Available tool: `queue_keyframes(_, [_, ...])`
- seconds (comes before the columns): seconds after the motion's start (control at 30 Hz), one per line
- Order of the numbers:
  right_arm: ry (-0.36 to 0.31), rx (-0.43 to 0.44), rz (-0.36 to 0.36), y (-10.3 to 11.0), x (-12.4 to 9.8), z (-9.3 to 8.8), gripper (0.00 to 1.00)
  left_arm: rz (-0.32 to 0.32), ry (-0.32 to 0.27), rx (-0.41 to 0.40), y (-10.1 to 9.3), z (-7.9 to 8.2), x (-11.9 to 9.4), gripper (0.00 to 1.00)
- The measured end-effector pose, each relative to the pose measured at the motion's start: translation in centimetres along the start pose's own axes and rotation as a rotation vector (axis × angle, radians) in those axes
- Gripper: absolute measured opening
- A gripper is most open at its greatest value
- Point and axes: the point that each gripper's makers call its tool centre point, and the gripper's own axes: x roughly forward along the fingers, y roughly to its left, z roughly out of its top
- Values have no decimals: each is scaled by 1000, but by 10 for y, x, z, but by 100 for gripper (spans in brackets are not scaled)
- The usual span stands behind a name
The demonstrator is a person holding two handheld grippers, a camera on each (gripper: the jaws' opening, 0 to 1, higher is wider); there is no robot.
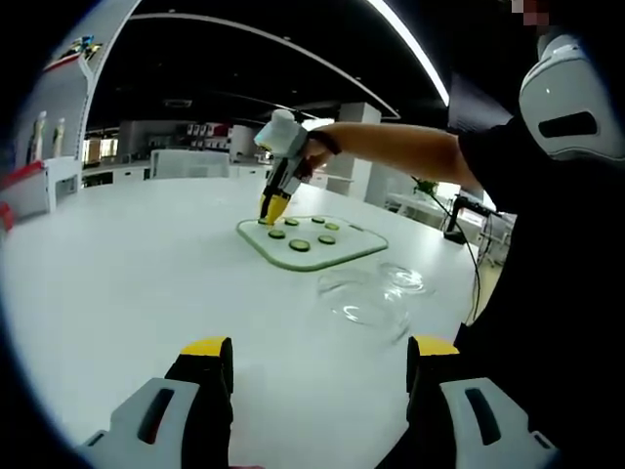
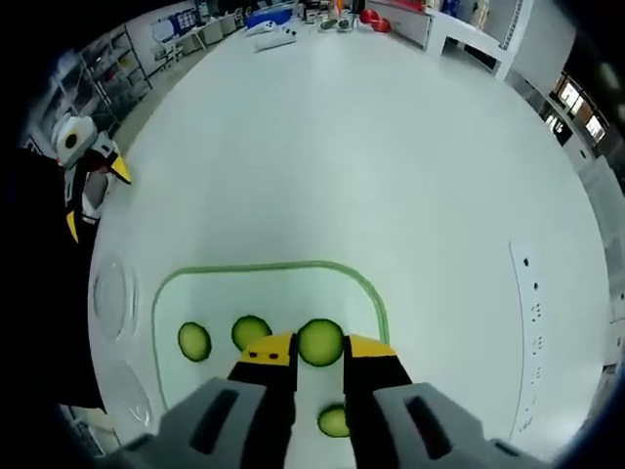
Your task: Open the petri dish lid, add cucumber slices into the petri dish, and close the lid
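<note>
Here the right gripper (image 2: 308,354) points down at a glass cutting board (image 2: 366,293) with a green edge, which lies on the big white table (image 2: 371,147). Its yellow-tipped jaws stand a little apart, and one round cucumber slice (image 2: 319,342) sits right between the tips. I cannot tell if the jaws touch the slice. More cucumber slices (image 2: 194,341) lie on the board to the side, and another one peeks out between the jaws lower down.

In the left gripper view, the right gripper (image 1: 271,209) comes down onto the far corner of the cutting board (image 1: 344,256), held by a person's hand (image 1: 314,151). The clear petri dish (image 1: 363,301) and its lid (image 1: 405,278) lie on the table just beside the board, on the near side, and the lid is off.

The left gripper (image 1: 319,357) hangs over bare table, with its jaws wide apart and nothing in them. The petri dish is ahead of it and a bit to the right.
</note>
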Motion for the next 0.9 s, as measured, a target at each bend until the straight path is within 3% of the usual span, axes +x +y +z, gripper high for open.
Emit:
queue_keyframes(0.43, [-7,-13,-9,-6,-16,-9,19,-7,5,7,-6,0,2,72])
queue_keyframes(0.9, [-40,-29,-4,42,-46,-37,19,-31,17,19,-10,-1,3,72])
